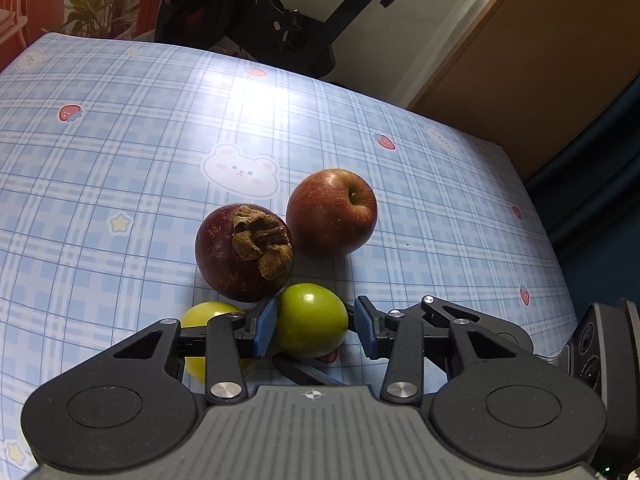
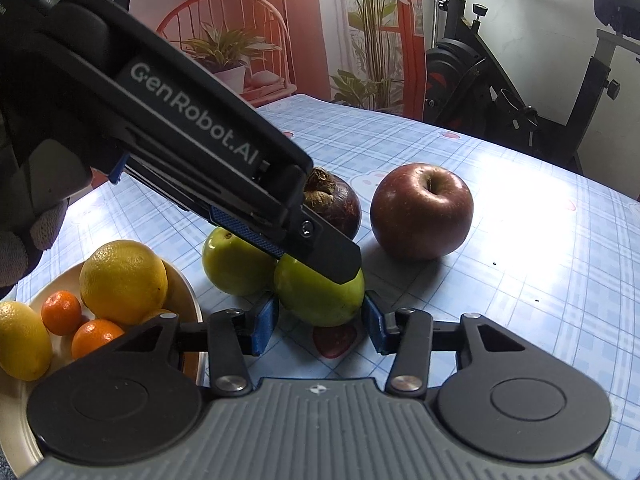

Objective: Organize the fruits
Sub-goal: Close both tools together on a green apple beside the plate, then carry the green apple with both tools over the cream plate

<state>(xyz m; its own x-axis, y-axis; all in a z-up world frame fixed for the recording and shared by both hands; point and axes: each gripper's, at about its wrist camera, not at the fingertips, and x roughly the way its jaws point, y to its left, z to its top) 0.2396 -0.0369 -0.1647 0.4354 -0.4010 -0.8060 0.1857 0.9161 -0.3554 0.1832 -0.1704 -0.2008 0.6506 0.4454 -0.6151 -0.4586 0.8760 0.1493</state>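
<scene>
A green fruit (image 1: pixel 310 320) lies on the blue checked tablecloth (image 1: pixel 120 140), and both grippers reach around it. My left gripper (image 1: pixel 316 326) comes from above. Its left pad touches the fruit and a thin gap shows at the right pad. My right gripper (image 2: pixel 320 322) comes in low, with both pads against the green fruit's (image 2: pixel 320 296) sides. A second green fruit (image 2: pixel 236 264) touches it on the left. Behind them stand a dark mangosteen (image 1: pixel 244 252) and a red apple (image 1: pixel 332 212).
A cream plate (image 2: pixel 188 292) at the near left holds lemons (image 2: pixel 122 280) and small oranges (image 2: pixel 62 312). In the right wrist view, the left gripper (image 2: pixel 336 268) crosses from the upper left, held by a gloved hand (image 2: pixel 24 240). An exercise bike (image 2: pixel 500 92) and plants stand beyond the table.
</scene>
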